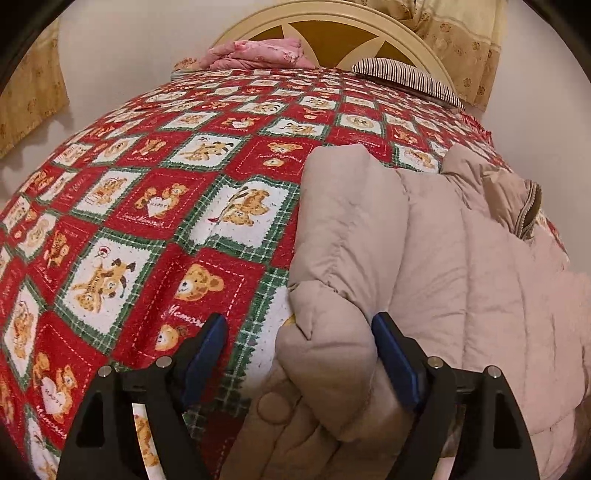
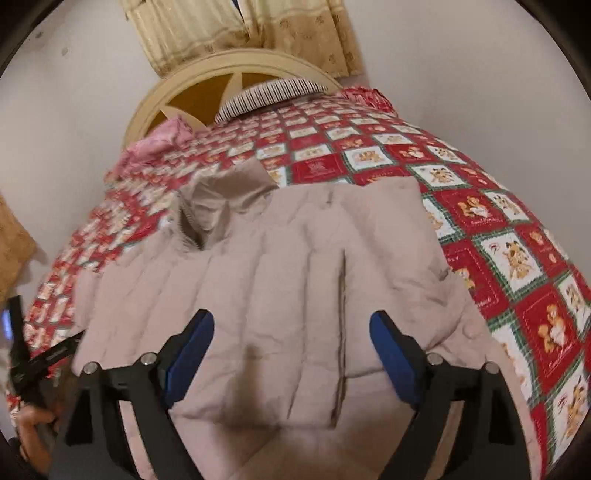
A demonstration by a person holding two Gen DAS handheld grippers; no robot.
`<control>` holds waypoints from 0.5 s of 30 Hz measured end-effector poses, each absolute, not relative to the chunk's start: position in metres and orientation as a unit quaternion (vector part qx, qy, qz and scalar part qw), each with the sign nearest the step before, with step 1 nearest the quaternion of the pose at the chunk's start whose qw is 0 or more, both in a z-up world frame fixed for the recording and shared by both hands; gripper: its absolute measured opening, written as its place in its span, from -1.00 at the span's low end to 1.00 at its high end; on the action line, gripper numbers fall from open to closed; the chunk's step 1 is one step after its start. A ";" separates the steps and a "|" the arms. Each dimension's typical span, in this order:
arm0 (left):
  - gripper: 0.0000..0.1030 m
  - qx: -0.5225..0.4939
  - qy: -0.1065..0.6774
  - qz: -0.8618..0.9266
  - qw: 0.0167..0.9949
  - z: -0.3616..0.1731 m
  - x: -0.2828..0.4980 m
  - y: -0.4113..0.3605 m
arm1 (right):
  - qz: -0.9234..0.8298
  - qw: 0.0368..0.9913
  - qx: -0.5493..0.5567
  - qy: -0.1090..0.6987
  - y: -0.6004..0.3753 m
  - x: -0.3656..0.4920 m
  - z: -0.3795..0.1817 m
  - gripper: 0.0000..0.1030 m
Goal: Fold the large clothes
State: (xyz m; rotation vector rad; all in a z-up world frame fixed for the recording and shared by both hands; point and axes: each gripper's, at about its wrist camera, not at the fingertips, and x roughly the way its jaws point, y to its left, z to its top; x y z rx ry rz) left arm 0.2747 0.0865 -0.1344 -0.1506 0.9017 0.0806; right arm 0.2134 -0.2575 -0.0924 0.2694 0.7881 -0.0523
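Two hand-held grippers, left [image 1: 299,354] and right [image 2: 291,350], hover wide open, holding nothing, over a puffy quilted beige jacket [image 2: 295,251].

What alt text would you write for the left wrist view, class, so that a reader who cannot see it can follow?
A beige quilted puffer coat lies on a bed under a red, green and white teddy-bear quilt, and the open left gripper straddles the coat's folded edge without pressing on it. Behind are a cream headboard, a pink bundle and a striped pillow.
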 end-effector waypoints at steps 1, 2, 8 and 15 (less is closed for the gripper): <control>0.58 -0.067 0.437 0.041 0.896 -0.134 0.273 0.087 | -0.020 0.904 0.129 0.407 -0.256 0.221 -0.101 -0.37; 0.58 -0.061 0.439 0.041 0.896 -0.134 0.272 0.087 | -0.015 0.889 0.129 0.440 -0.254 0.229 -0.116 -0.61; 0.60 -0.022 0.436 0.044 0.898 -0.137 0.259 0.086 | -0.010 0.891 0.089 0.445 -0.240 0.206 -0.128 -0.61; 0.67 -0.050 0.439 0.031 0.897 -0.116 0.257 0.100 | 0.021 0.881 0.120 0.457 -0.254 0.210 -0.121 -0.43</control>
